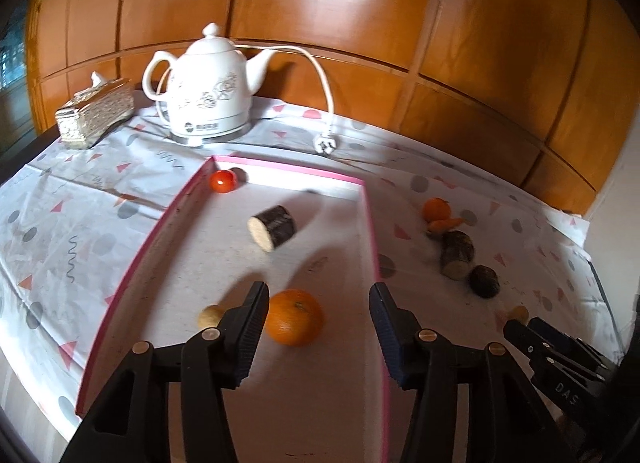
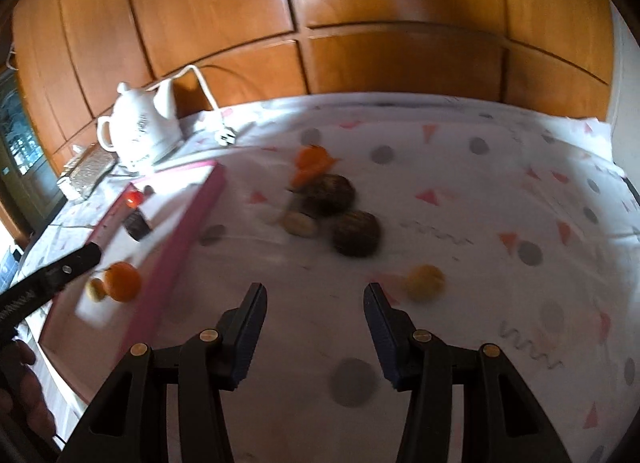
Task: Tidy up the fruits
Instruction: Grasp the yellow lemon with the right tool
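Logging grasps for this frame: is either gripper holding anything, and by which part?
Nothing is held. The left gripper is open above the tray, beside the orange; the right gripper is open over the tablecloth.

Glossy wood panelling, glazed white kettle, matt patterned tablecloth.

A white ceramic electric kettle with a floral print stands upright on its base at the far side of the table, which is covered by a white cloth patterned with grey dots and pink triangles. Its white cord loops to the right and ends in a plug lying on the cloth. Left of the kettle sits a gold-patterned tissue box, and glossy wooden panelling rises behind them.
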